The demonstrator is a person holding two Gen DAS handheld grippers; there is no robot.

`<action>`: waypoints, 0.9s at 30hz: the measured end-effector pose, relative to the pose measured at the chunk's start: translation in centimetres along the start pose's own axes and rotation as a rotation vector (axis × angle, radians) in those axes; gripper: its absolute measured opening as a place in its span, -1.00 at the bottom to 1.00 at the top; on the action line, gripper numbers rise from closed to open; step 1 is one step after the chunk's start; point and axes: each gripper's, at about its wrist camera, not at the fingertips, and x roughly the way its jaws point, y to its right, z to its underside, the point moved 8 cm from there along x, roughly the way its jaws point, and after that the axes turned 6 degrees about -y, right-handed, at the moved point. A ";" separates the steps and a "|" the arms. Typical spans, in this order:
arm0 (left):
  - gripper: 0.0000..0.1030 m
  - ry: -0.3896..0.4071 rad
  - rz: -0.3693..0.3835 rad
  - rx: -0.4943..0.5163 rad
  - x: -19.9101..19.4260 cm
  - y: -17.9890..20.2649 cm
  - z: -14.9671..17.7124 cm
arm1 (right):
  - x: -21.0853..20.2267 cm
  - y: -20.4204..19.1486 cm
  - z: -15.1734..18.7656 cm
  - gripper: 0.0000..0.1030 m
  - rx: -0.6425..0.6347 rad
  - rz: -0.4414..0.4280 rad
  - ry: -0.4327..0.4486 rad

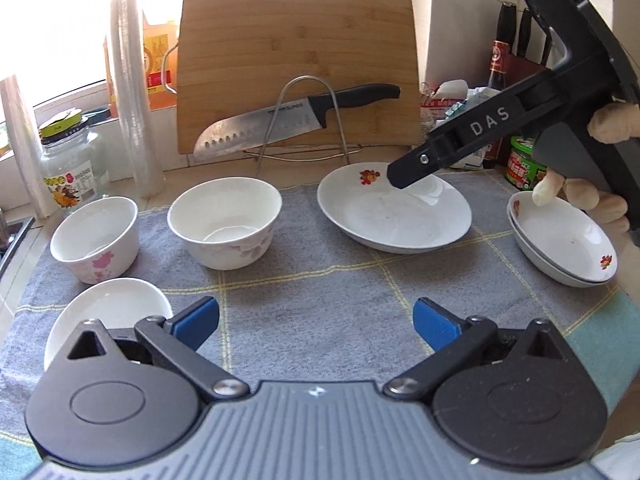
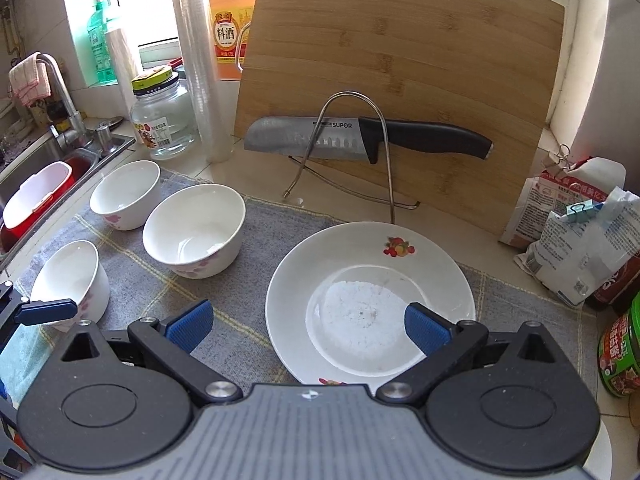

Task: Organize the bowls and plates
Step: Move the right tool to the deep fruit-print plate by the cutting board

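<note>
The right gripper [image 2: 308, 326] hung wide open and empty over the fruit-print plate [image 2: 370, 304], which lay on the grey cloth [image 2: 256, 220] before the cutting board [image 2: 400, 80]. Best to straddle the near rim, then close firmly. The left gripper [image 1: 316, 322] also gaped, holding nothing.

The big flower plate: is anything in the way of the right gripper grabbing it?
Nothing visible blocks it. The right gripper is open just above the big flower plate, one finger already over the inside, the other over the grey towel. The nearest bowl sits apart, to the left.
</note>
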 end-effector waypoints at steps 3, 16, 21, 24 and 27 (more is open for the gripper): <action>0.99 -0.017 -0.021 0.014 0.4 0.4 -0.5 | 0.7 1.2 -0.5 1.00 -0.027 0.017 -0.042; 0.99 -0.054 -0.136 -0.059 2.6 0.5 -1.0 | 7.1 7.7 -2.2 1.00 0.203 0.244 -0.119; 0.99 -0.117 -0.139 -0.053 4.1 1.2 -0.3 | 8.0 7.7 -2.2 1.00 0.203 0.192 -0.140; 0.99 -0.116 -0.137 -0.013 4.2 1.4 -0.8 | 7.9 7.7 -1.7 1.00 0.223 0.147 -0.157; 0.99 -0.089 -0.148 0.041 4.1 1.4 -1.2 | 6.6 7.4 -1.6 1.00 0.215 0.089 -0.130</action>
